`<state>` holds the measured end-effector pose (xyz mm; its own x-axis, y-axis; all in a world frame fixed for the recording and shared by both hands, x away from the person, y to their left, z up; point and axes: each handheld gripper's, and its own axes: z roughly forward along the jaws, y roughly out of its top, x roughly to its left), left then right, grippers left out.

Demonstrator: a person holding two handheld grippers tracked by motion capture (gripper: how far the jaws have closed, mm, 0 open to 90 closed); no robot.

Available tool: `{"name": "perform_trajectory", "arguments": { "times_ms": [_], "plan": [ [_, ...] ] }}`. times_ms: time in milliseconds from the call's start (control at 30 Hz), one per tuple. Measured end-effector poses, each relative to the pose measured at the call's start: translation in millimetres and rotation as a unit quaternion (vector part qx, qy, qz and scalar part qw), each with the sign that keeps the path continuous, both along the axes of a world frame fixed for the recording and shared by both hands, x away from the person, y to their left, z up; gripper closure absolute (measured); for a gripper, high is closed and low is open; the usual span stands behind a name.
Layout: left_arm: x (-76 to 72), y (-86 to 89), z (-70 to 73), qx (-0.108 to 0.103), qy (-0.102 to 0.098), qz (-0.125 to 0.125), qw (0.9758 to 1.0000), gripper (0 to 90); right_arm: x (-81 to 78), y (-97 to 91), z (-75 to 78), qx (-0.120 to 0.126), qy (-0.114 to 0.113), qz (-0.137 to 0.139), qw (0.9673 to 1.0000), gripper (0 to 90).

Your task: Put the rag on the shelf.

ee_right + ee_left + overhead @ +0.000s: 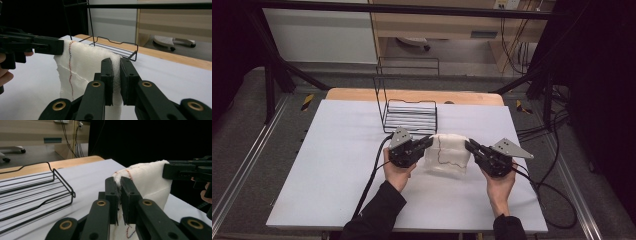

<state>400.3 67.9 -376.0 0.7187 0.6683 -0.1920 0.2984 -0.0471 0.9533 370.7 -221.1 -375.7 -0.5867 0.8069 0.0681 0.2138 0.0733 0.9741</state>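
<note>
While the white cloth (448, 153) is held up between both tools, it hangs above the near-centre of the counter (337, 165), its lower part draped toward the surface. In the high view the left hand-held gripper (428, 142) is seen at the cloth's left upper edge and the right hand-held gripper (470, 146) at its right upper edge, each carried by a hand coming in from the bottom in a dark sleeve.

Left gripper view: jaws are clamped together on the cloth's top corner (147, 182), w/ fabric pinched betw. the two black pads; a red-and-blue stitched line is visible along the hem just above and again below the jaws. The other gripper is seen at the far right, biting the opposite corner.

Right gripper view: jaws are likewise closed tight on a fold of the cloth (85, 62), w/ the weave showing betw. the pads. A red stitched seam runs down the fabric at left, where the left tool is seen gripping the far corner.

A black wire rack (411, 116) is set on the counter behind the cloth, near but apart from it, approx. centre-back, w/ a tall wire frame rising at its rear. Cables are trailed from both grippers across and off the counter.
</note>
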Motion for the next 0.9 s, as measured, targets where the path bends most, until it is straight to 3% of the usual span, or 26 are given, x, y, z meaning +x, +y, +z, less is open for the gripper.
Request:
{"name": "perform_trajectory", "arguments": {
  "times_ms": [467,900],
  "plan": [
    [-9.2,19.6,18.4,-0.019,-0.028,0.012,0.9994,84.1,-5.7,19.1,18.6,0.007,-0.037,0.006,0.9993,82.5],
    [-14.7,40.7,30.9,-0.028,-0.048,0.029,0.998,84.1,-5.1,37.8,29.5,0.018,-0.053,0.02,0.9983,82.4]
  ]
}}
